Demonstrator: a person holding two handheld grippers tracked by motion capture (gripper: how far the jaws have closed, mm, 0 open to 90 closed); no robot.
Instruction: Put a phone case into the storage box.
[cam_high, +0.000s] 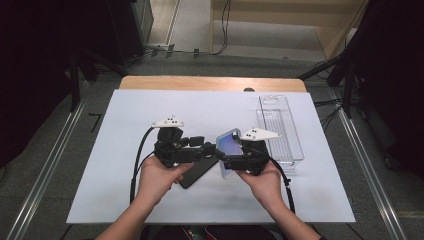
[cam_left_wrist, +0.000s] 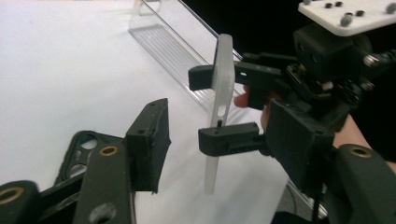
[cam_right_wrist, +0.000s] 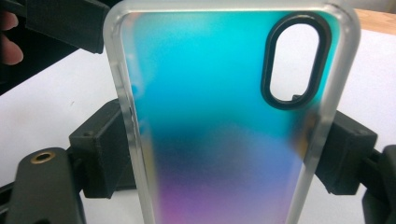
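A: Start with the big things. What's on the white table (cam_high: 125, 150)?

B: A clear plastic tray (cam_high: 280, 130) at the far right, empty as far as I can see. In the middle, both hands meet. A dark phone-shaped piece (cam_high: 200, 172), a second case or a phone, I can't tell which, lies flat on the table under the left gripper (cam_high: 212, 149).

A: And the right gripper (cam_high: 226, 162)?

B: It pinches the translucent phone case (cam_right_wrist: 224, 121) across its width, one jaw on each long edge, holding it up off the table just right of centre.

A: The left one?

B: Jaws spread, nothing between them; it looks to have let go, and it sits just left of the case.

A: How far along, then?

B: My reading: the case is separated and held by one gripper alone; what's left is setting it down, likely in the tray. Nothing is in there yet.

A: Which way does it point?

B: In the left gripper view it stands nearly upright, edge-on. Its long axis runs up and slightly away, with the camera cut-out (cam_right_wrist: 296, 60) at the upper, far end.
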